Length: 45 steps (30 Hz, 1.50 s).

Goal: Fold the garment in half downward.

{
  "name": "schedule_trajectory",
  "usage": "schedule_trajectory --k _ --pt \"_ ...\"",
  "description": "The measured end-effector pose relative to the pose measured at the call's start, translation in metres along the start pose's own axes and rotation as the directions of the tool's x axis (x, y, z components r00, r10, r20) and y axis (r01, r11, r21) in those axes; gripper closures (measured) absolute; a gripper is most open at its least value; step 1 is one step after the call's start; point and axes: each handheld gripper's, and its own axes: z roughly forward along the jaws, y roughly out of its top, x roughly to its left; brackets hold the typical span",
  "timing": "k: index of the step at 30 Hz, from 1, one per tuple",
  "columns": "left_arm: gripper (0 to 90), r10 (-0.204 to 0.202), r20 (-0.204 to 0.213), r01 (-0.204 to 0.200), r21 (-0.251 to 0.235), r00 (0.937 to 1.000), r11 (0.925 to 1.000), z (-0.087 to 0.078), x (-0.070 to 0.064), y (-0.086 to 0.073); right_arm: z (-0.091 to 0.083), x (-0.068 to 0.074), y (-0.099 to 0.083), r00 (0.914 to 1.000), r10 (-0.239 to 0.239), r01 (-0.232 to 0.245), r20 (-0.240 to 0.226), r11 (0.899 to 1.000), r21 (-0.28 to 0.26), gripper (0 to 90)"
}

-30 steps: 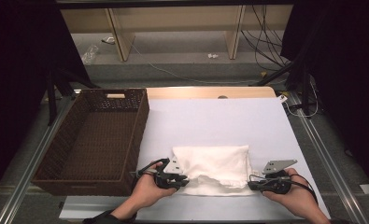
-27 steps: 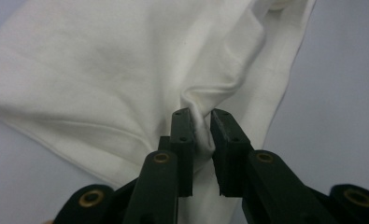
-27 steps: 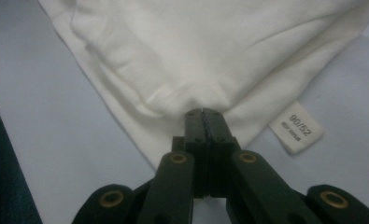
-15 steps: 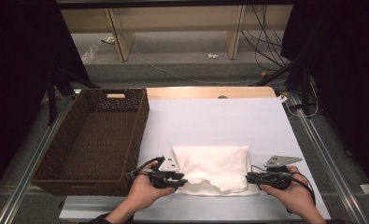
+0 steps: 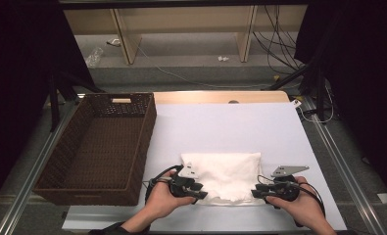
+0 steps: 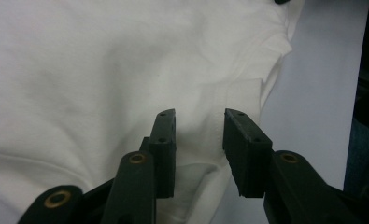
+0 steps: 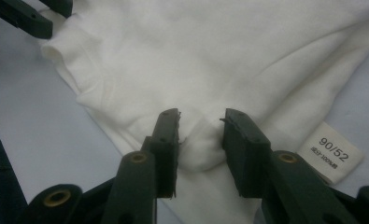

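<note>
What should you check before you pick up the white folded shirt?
1. Left gripper at the folded shirt: ok, jaws apart with cloth showing between them.
2. Right gripper at the cloth: ok, a fold bulges between its open jaws.
3. Both jaws closed on fabric: not ok, both grippers are open.
4. Grippers at opposite near corners: ok, seen in the high view.
5. Basket ready at the left: ok, nothing lies inside it.
6. Size tag out of the jaws: ok, it lies beside the right gripper.
</note>
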Motion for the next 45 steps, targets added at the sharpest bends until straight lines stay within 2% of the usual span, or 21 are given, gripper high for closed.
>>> schedule_trajectory --k 2,4,9,15,20,23,24,25,26,27,30,32,35,39,40,43,44,45 --pt "67.0 0.002 0.001 -0.002 0.011 1.0000 0.9999 0.002 0.000 0.000 0.000 0.000 0.000 1.0000 0.003 -0.003 -0.001 1.000 0.005 66.5" --pt "69.4 0.010 -0.004 -0.010 0.028 0.9999 0.9995 0.005 0.000 0.000 0.000 0.001 -0.001 0.9998 -0.014 0.013 0.015 1.000 0.010 70.7" --pt "71.9 -0.008 -0.003 0.008 0.034 1.0000 0.9994 0.005 -0.001 -0.002 -0.001 0.003 -0.001 1.0000 0.005 -0.005 0.005 1.000 0.026 84.7" --pt "74.3 -0.012 -0.007 0.013 0.041 0.9999 0.9991 0.003 0.000 -0.004 -0.005 0.002 -0.001 0.9999 0.004 -0.005 0.013 0.999 0.033 86.9" --pt "74.2 -0.012 -0.009 0.013 0.038 0.9999 0.9992 0.003 0.000 -0.005 -0.004 0.002 -0.001 0.9997 -0.018 0.018 0.014 0.999 0.040 86.4" --pt "73.8 -0.010 -0.011 0.010 0.033 0.9999 0.9994 0.003 0.000 -0.006 -0.004 0.001 -0.002 0.9999 -0.012 0.012 0.005 0.999 0.033 83.2" --pt "73.6 -0.005 -0.012 0.005 0.030 0.9999 0.9995 0.003 -0.001 -0.006 -0.004 0.000 -0.002 0.9999 -0.015 0.015 0.005 0.999 0.029 81.3" --pt "73.3 0.007 -0.016 -0.007 0.025 0.9998 0.9997 0.003 -0.001 -0.006 -0.004 0.000 -0.002 1.0000 0.004 -0.004 0.002 1.000 0.023 79.6" --pt "72.8 0.018 -0.020 -0.018 0.020 0.9996 0.9996 0.003 -0.002 -0.006 -0.005 -0.001 -0.002 0.9999 -0.009 0.009 0.005 1.000 0.013 77.7" --pt "72.2 0.022 -0.024 -0.022 0.017 0.9995 0.9996 0.003 -0.002 -0.006 -0.005 -0.001 -0.002 1.0000 0.000 0.000 0.007 1.000 0.001 75.8" --pt "69.5 0.025 -0.031 -0.025 0.002 0.9992 0.9997 0.001 -0.003 -0.006 -0.008 -0.003 -0.001 0.9997 0.005 -0.003 0.025 0.997 -0.071 69.8" --pt "67.6 0.031 -0.039 -0.031 -0.009 0.9988 0.9995 -0.002 -0.003 -0.006 -0.009 -0.005 0.000 0.9992 0.016 -0.012 0.037 0.992 -0.126 67.1" --pt "63.2 0.020 -0.048 -0.022 -0.038 0.9986 0.9990 -0.008 -0.003 -0.006 -0.011 -0.007 0.000 0.9985 0.006 0.004 0.054 0.983 -0.181 62.7" --pt "53.9 0.011 -0.057 -0.015 -0.075 0.9983 0.9970 -0.013 -0.005 -0.007 -0.008 -0.009 0.001 0.9976 -0.025 0.038 0.065 0.978 -0.204 56.1" --pt "52.2 0.012 -0.059 -0.017 -0.084 0.9982 0.9963 -0.014 -0.005 -0.007 -0.008 -0.009 0.001 0.9972 -0.031 0.044 0.068 0.981 -0.189 55.4" --pt "45.1 0.014 -0.061 -0.020 -0.106 0.9981 0.9941 -0.018 -0.006 -0.007 -0.008 -0.009 0.002 0.9949 -0.048 0.066 0.088 0.977 -0.204 52.2" --pt "41.8 -0.011 -0.057 0.004 -0.125 0.9983 0.9922 -0.022 -0.007 -0.008 -0.008 -0.010 0.002 0.9941 -0.053 0.071 0.094 0.976 -0.208 51.3" --pt "39.2 -0.011 -0.057 0.004 -0.125 0.9983 0.9922 -0.022 -0.007 -0.008 -0.008 -0.010 0.002 0.9941 -0.053 0.071 0.094 0.976 -0.208 51.3"
